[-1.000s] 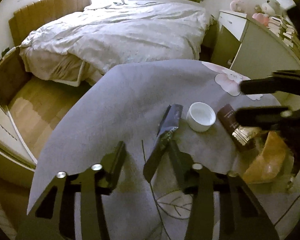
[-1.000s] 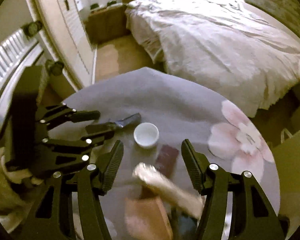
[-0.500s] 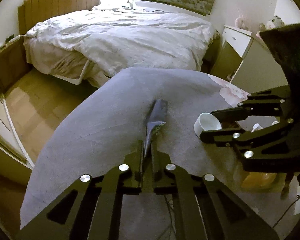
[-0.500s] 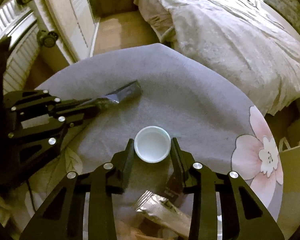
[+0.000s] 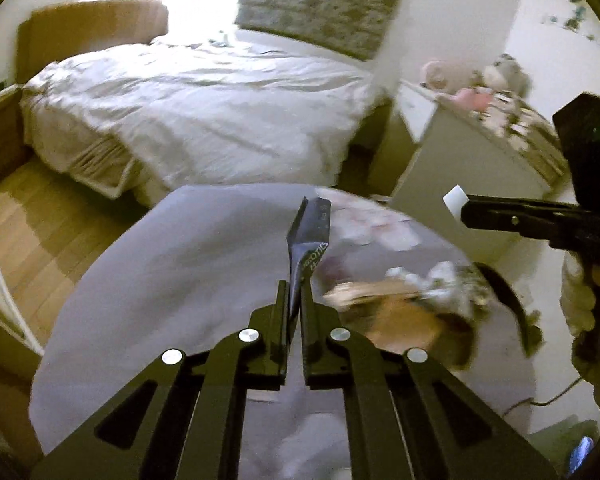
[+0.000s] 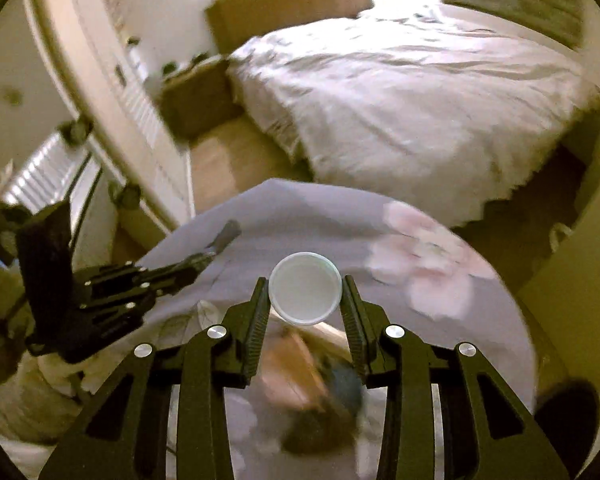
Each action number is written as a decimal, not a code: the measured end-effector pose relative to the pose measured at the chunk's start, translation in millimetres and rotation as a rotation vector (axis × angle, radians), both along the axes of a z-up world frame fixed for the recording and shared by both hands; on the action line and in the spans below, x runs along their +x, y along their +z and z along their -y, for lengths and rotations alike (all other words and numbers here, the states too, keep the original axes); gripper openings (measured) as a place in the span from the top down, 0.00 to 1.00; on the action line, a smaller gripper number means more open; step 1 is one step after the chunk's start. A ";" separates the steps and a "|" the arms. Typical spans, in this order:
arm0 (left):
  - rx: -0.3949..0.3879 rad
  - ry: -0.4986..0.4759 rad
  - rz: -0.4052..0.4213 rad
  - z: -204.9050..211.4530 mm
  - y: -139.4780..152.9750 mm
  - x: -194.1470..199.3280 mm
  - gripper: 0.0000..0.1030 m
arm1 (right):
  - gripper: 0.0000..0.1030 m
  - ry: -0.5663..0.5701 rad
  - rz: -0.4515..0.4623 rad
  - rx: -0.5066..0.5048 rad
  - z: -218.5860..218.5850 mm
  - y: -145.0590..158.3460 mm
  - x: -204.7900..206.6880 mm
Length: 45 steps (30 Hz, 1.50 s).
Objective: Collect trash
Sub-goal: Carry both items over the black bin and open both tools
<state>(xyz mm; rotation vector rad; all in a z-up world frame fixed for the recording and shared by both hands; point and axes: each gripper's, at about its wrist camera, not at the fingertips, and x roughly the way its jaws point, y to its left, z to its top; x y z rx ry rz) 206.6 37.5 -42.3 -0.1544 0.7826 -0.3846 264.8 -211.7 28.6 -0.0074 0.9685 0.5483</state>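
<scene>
Above grey cloth (image 5: 148,300): left tool (image 5: 295,300) pinching dark wrapper (image 5: 310,240); right tool (image 6: 305,300) clamping empty white cup (image 6: 305,288).

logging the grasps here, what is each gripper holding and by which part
Left gripper pinches the dark wrapper by its near end. Right gripper clamps the white cup across its sides near the rim.

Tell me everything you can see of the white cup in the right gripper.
The white cup is small, round and plain, of thin plastic or paper by its look, and seems empty. It is clamped by its sides between the two ribbed fingers of the right gripper, its open mouth facing the camera, held above the grey flowered tablecloth. Nothing else touches it. In the left wrist view only its rim shows.
</scene>
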 end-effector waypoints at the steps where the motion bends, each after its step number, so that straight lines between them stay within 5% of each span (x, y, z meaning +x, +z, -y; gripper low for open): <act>1: -0.006 -0.026 0.008 13.0 6.4 -2.9 0.94 | 0.64 -0.029 0.006 0.004 16.1 4.8 -6.0; 11: -0.029 -0.294 0.029 158.1 31.8 -18.0 0.94 | 0.64 -0.317 -0.006 0.057 176.4 14.2 -55.9; 23: -0.028 -0.504 -0.075 305.5 2.4 -17.7 0.94 | 0.64 -0.618 -0.112 0.132 322.2 -45.8 -94.2; 32: 0.040 -0.582 -0.123 370.0 -27.0 -18.4 0.93 | 0.64 -0.758 -0.207 0.148 383.6 -100.4 -112.0; 45: 0.078 -0.612 -0.177 401.3 -49.9 -18.5 0.93 | 0.64 -0.820 -0.264 0.174 404.3 -135.3 -113.6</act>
